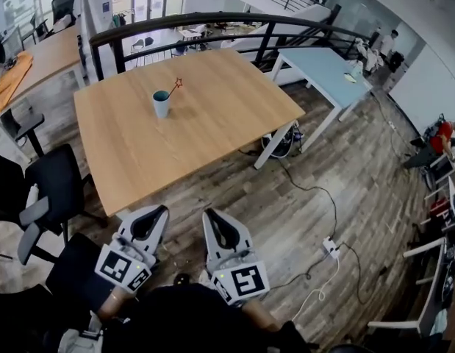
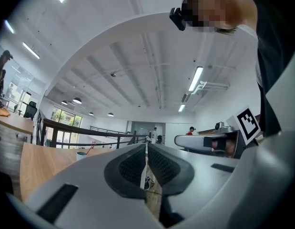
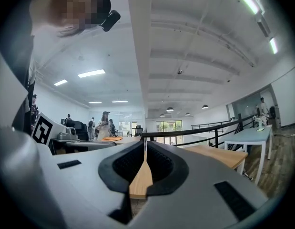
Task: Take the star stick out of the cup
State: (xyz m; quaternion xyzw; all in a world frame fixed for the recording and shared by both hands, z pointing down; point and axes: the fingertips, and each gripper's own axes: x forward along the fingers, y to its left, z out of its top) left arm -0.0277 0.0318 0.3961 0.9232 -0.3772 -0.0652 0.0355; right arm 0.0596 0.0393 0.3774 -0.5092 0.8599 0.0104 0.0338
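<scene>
Your left gripper (image 2: 146,149) had its jaws pressed together with nothing between them, and your right gripper (image 3: 145,147) was the same. You held both low, off the near edge of the wooden table (image 1: 212,131). Their marker cubes (image 1: 124,265) showed black-and-white square patterns. The star stick (image 1: 174,88) leaned in the light blue cup (image 1: 162,104), well apart from both grippers, toward the table's far side.

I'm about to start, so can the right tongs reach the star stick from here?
Probably not yet. The right tongs hang short of the table edge, while the stick stands in the cup far across the table. Nothing blocks the way.
</scene>
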